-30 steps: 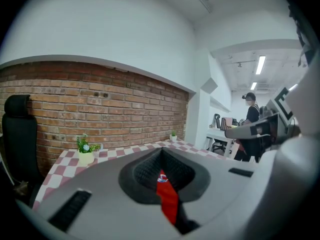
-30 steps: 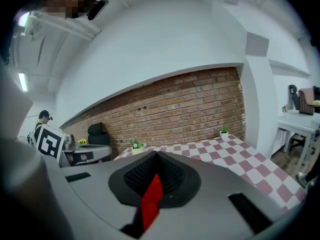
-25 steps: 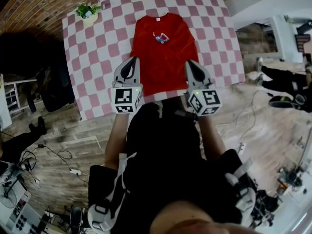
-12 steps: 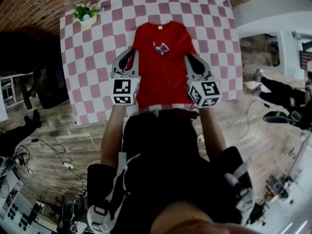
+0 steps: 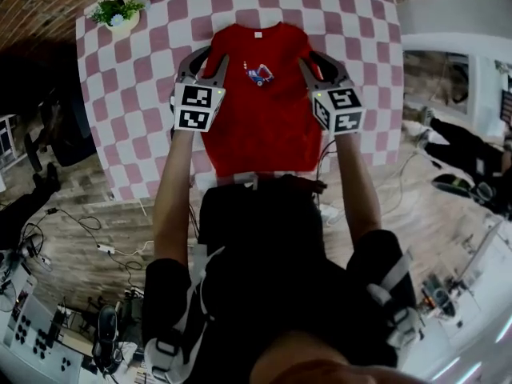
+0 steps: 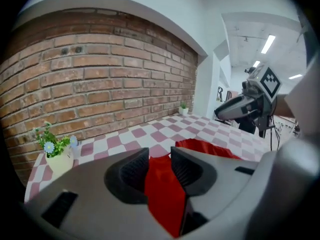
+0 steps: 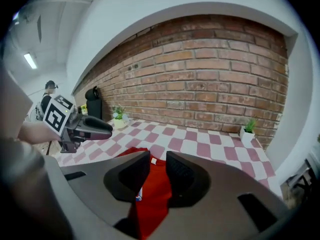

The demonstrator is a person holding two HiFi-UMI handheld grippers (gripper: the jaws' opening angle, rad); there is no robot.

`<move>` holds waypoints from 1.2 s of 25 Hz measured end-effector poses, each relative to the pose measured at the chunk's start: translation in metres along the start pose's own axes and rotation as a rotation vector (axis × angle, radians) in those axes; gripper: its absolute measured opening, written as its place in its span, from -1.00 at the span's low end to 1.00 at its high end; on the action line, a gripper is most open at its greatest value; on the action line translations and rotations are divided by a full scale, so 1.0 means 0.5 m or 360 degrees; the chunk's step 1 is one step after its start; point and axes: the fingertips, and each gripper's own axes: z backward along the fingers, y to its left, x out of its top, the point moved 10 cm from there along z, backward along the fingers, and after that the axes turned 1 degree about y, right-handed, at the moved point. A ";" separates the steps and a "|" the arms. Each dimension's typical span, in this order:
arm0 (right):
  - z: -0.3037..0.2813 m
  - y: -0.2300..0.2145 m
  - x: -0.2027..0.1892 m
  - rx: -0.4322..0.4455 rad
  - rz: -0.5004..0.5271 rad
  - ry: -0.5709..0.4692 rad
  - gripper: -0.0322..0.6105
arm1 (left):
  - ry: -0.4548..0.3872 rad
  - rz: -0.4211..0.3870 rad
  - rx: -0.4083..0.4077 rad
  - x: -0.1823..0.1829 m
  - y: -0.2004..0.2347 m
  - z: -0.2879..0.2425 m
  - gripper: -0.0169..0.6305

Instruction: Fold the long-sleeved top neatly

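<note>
Left gripper view: your left gripper (image 6: 160,156) has its jaws partly apart. They have just been opening, and nothing is pinched between them. Through the gap you see the red cloth of the top (image 6: 162,196) lying below the jaws, not caught in them. Past the jaws are a pink-and-white checked tablecloth (image 6: 127,136), a small potted plant (image 6: 56,153) at the far left, and a brick wall (image 6: 100,79) behind the table.

Right gripper view: your right gripper (image 7: 157,160) looks much the same. Its jaws are partly apart, have just been opening, and hold nothing. The red top shows through the gap beneath them.

Head view: the top lies flat in the middle of the table, with its neck at the far edge and its hem near you. A small printed picture sits on the chest. No sleeves show spread out to the sides, and you cannot tell how they are tucked. Your left gripper hangs over the top's left shoulder and your right gripper over its right shoulder. Whether either one touches the cloth cannot be told.

The top will probably feel light, soft and limp. It should sag and crease wherever it is unsupported, and it may drag across the tablecloth. The two shoulder edges look like the best places to hold it. Pinch every layer there at matching points so that the fold comes down straight.
</note>
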 end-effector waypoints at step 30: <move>-0.401 -0.216 -0.085 0.0425 0.0466 0.0843 -0.53 | 0.0756 -0.0308 -0.0394 -0.097 0.116 -0.334 -0.67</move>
